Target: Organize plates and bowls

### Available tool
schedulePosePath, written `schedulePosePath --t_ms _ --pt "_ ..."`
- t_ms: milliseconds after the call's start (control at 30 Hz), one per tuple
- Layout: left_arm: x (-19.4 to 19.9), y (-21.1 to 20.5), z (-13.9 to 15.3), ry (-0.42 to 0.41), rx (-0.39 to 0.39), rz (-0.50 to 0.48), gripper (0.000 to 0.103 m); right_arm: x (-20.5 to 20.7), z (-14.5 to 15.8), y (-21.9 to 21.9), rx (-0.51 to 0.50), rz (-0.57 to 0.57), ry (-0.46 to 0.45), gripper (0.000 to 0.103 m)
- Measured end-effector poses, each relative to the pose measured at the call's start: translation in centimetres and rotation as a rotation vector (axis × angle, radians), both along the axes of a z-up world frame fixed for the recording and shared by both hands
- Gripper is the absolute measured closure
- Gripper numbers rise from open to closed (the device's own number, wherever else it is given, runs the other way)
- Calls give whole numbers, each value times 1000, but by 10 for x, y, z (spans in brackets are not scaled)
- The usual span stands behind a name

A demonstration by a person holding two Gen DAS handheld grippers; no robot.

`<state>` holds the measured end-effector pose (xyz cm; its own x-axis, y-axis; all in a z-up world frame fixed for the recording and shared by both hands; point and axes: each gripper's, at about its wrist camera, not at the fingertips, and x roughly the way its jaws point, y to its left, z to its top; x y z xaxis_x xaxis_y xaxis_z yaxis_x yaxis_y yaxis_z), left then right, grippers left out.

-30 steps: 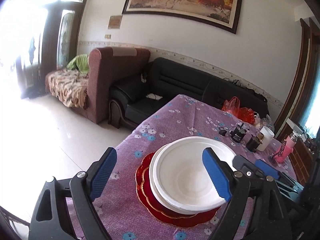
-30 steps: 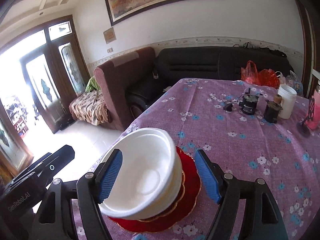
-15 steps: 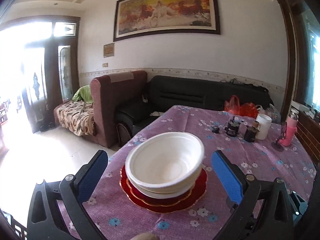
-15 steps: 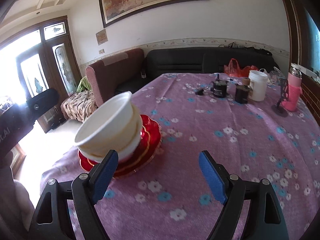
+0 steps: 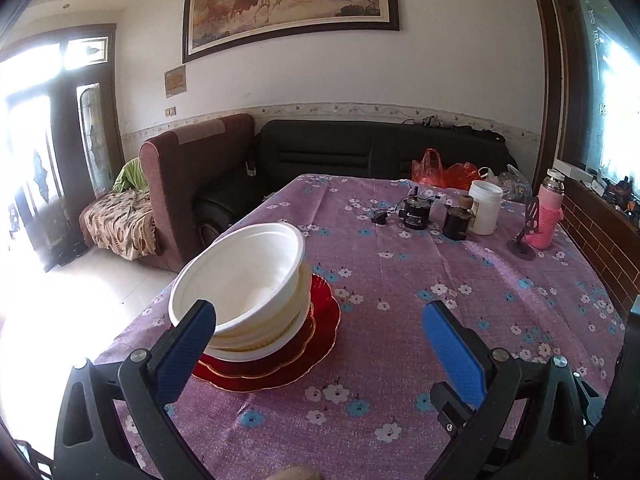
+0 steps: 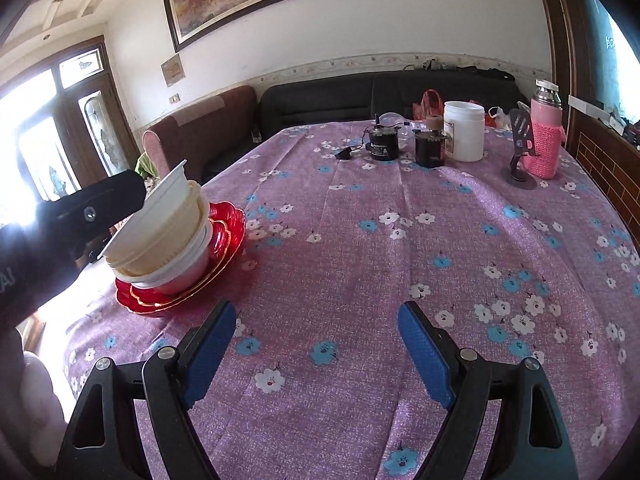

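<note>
A stack of white bowls (image 5: 244,280) sits on red plates (image 5: 308,356) with gold rims, near the table's left edge; the top bowl leans. The stack also shows in the right wrist view (image 6: 160,232) on the red plates (image 6: 228,224). My left gripper (image 5: 320,344) is open and empty, pulled back just in front of the stack. My right gripper (image 6: 316,344) is open and empty over bare tablecloth, right of the stack.
The table has a purple flowered cloth (image 6: 400,240). At its far end stand a white jar (image 6: 464,132), two small black devices (image 6: 384,144), a pink bottle (image 6: 546,136) and a phone stand (image 6: 520,148). Sofas (image 5: 360,156) lie beyond. The left gripper's body (image 6: 60,232) is at the left.
Both grippers have drawn back from the bowl stack and swung right. The stack now sits left of both, released, with the top bowl tilted.
</note>
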<state>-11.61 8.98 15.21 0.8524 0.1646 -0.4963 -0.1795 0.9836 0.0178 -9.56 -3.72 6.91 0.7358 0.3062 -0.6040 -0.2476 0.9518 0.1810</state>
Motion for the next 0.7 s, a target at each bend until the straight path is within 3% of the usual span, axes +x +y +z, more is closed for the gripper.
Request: schedulePosePath --t_ms 400,700 --pt "9 0 -13 57 -3 1 0 4 3 15 9 35 2 16" --pt "12 26 -9 41 -38 82 0 10 -1 28 -2 67 24 16"
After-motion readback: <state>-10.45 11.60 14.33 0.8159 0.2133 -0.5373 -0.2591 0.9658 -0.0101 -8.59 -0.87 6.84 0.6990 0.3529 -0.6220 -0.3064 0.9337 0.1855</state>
